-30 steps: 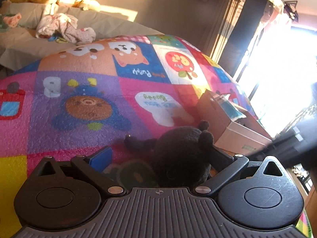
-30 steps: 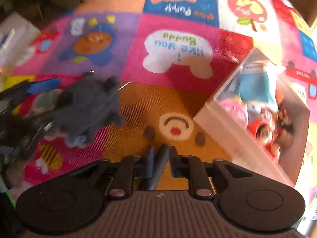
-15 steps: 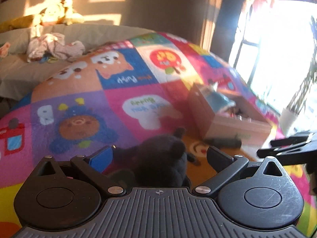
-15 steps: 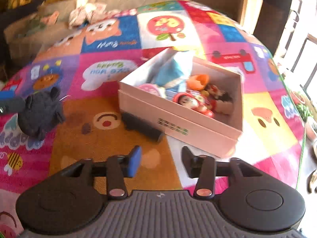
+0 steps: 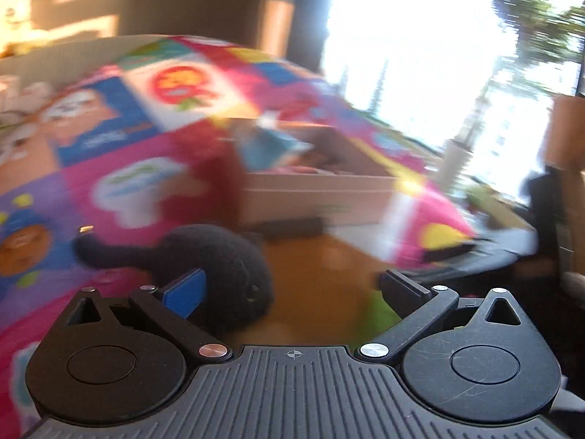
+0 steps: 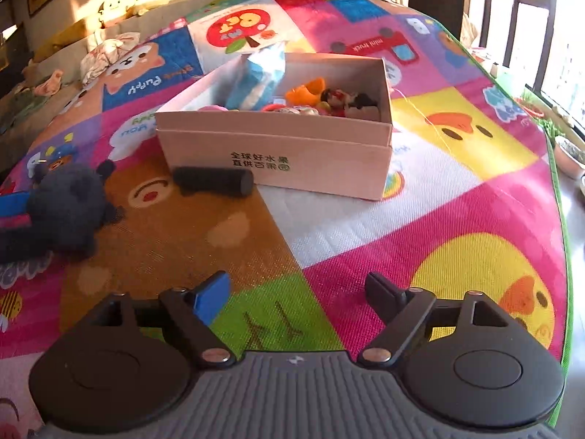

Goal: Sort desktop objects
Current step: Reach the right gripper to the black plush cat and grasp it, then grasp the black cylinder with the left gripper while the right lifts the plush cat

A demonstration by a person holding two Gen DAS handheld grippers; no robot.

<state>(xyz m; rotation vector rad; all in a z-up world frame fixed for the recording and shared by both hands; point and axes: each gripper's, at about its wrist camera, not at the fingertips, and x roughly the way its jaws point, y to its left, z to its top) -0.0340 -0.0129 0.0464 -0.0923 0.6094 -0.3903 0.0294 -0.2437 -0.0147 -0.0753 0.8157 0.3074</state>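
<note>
- Centrally, a pale cardboard box (image 6: 278,153) with printed characters on its near wall sits open-topped on the colourful play mat (image 6: 457,219).
- Inside the box, a light-blue packet (image 6: 257,77) stands tilted against the far-left corner; an orange piece (image 6: 305,91), a small red-and-black figure (image 6: 342,100) and something pink (image 6: 212,108) lie on the floor of the box. The rest of the heap is too small to tell apart.
- A black cylinder (image 6: 214,182) lies on its side on the mat, just in front of the box's near wall and outside it; whether it touches the wall I cannot tell.
- The right gripper (image 6: 298,294) hangs over the mat with its jaws spread wide; they have just been opening, and nothing is between them, only the green and pink squares of the mat below.
- The left gripper (image 5: 292,289) is also spread wide in a blurred view. A dark plush toy (image 5: 219,270) lies on the mat against the inner side of its blue-padded finger (image 5: 184,292); the other finger stands well apart from the toy, so it is not clamped.
- From the right wrist view the same plush toy (image 6: 65,212) sits on the brown bear square, left of the cylinder and outside the box.
</note>
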